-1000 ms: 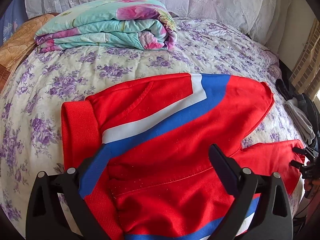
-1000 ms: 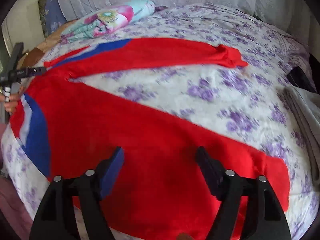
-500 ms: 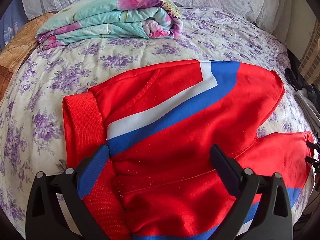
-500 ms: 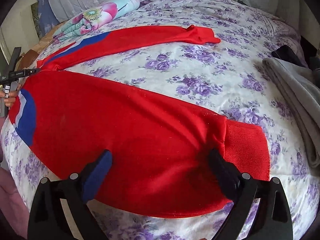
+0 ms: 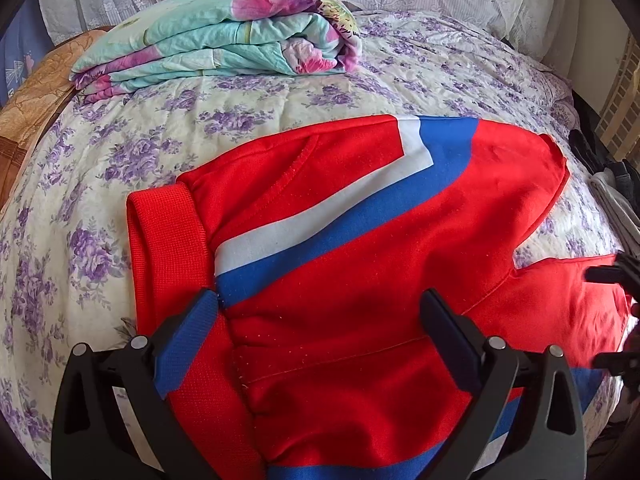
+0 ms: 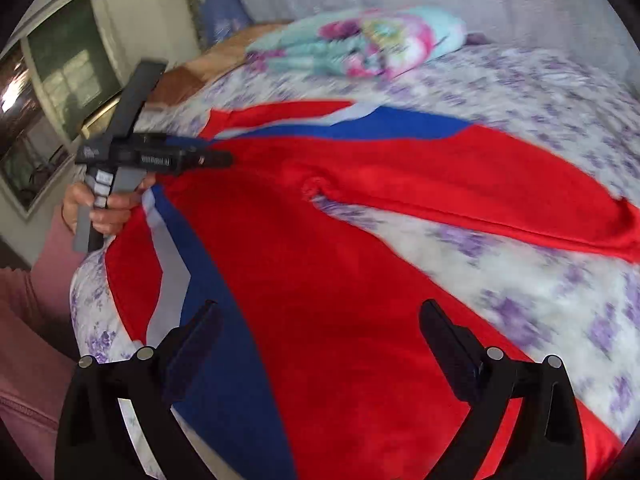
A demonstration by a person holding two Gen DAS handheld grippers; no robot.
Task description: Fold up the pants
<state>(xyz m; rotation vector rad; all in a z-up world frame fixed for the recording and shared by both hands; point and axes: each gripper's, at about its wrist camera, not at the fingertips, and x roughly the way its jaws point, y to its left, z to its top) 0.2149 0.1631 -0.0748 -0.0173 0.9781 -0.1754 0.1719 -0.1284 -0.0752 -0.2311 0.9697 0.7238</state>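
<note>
Swinging back from the cuff end of the near trouser leg, the right gripper (image 6: pixel 318 344) now looks across the upper part of the red pants (image 6: pixel 360 280) toward the waist, its jaws having just spread to their widest with nothing between them; the left gripper has hardly shifted.

Left wrist view: the left gripper (image 5: pixel 320 340) hovers over the waist end of the pants (image 5: pixel 360 260), jaws apart and released, cloth visible under the gap but not pinched. The ribbed waistband (image 5: pixel 168 248) lies flat on the flowered bedspread (image 5: pixel 120 152), with the white and blue stripe running diagonally across the hip. A folded quilt (image 5: pixel 224 40) sits well apart near the head of the bed.

Right wrist view: blurred by motion. The pants lie spread on the bed with the two legs splayed apart, bedspread showing between them. A hand (image 6: pixel 100 208) holds the left gripper's handle at the waist edge.

As I judge it, the pants are laid out flat but no fold is made yet; bringing one leg over the other is still to come. No containers are in view.
</note>
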